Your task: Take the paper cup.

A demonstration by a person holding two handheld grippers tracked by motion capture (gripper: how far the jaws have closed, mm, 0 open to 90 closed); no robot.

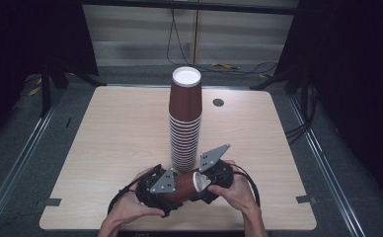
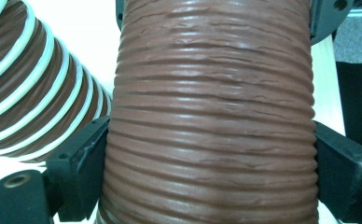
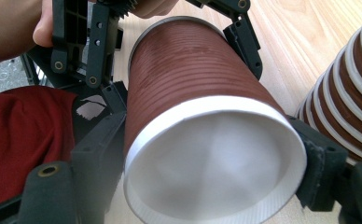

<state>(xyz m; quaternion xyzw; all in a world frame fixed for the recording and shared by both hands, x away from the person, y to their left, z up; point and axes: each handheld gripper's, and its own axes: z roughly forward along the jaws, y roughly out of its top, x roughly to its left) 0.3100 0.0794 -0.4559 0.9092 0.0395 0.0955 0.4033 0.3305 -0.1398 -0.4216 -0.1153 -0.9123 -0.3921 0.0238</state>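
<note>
gripping a ribbed brown paper cup (image 1: 182,185) between them, two hand-held grippers meet low over the near edge of a pale wooden table (image 1: 110,143). the left gripper (image 1: 156,190) has its black jaws on either side of the cup's ribbed wall, as its own view shows, both jaws touching the sides; whether they press on it cannot be told. the right gripper (image 1: 210,178) clamps the same cup at its white-rimmed mouth, one jaw against each side of the rim in the right gripper view. the cup lies on its side, mouth toward the right gripper, closed base toward the left one; its white inside (image 3: 216,163) holds nothing. the person's left hand (image 1: 130,207) and right hand (image 1: 236,190) come in from the bottom of the high view. just behind the grippers, near the table's middle, stands a tall stack of cups (image 1: 184,123) of the same brown, nested upside down, white rims banding its lower half and a white base on top. a small round grommet (image 1: 218,102) sits in the tabletop to the stack's right.
</note>
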